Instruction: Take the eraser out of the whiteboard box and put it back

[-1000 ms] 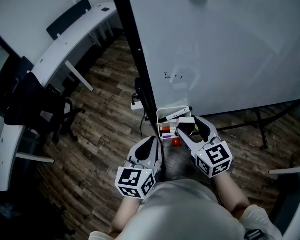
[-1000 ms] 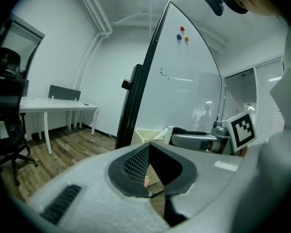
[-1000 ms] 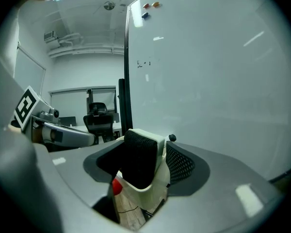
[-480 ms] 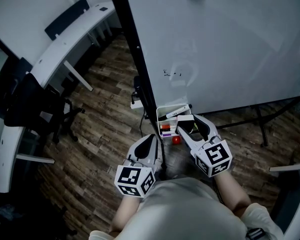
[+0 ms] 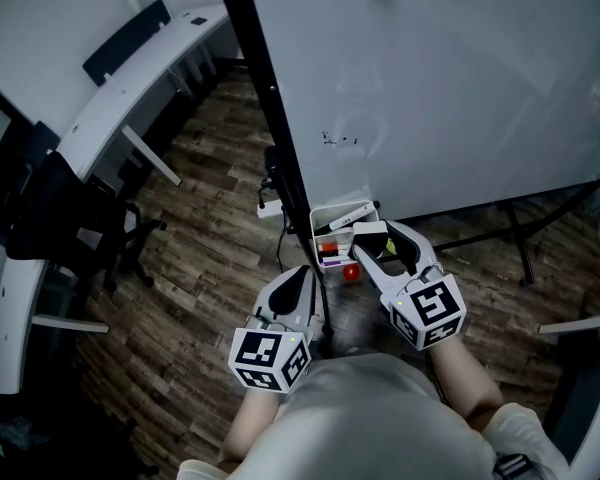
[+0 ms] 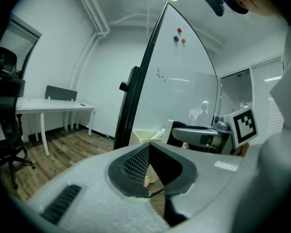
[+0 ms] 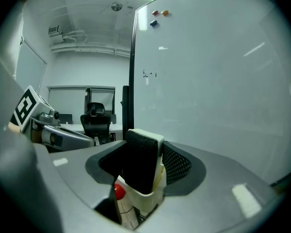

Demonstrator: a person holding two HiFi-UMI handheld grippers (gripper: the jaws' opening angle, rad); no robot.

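The eraser, black felt with a white back, stands upright between the jaws of my right gripper, just over the white whiteboard box that hangs at the board's lower corner. In the right gripper view both pads press on the eraser, and the box sits right under it. My left gripper hangs to the left of the box with its tips together and nothing in it. It is apart from the box.
A white marker and a red-capped item lie in the box. The whiteboard fills the upper right, and its black frame post rises beside the box. A curved white desk and a black office chair stand at left.
The right gripper's jaws have narrowed onto the eraser. Both hands have stayed almost where they were.
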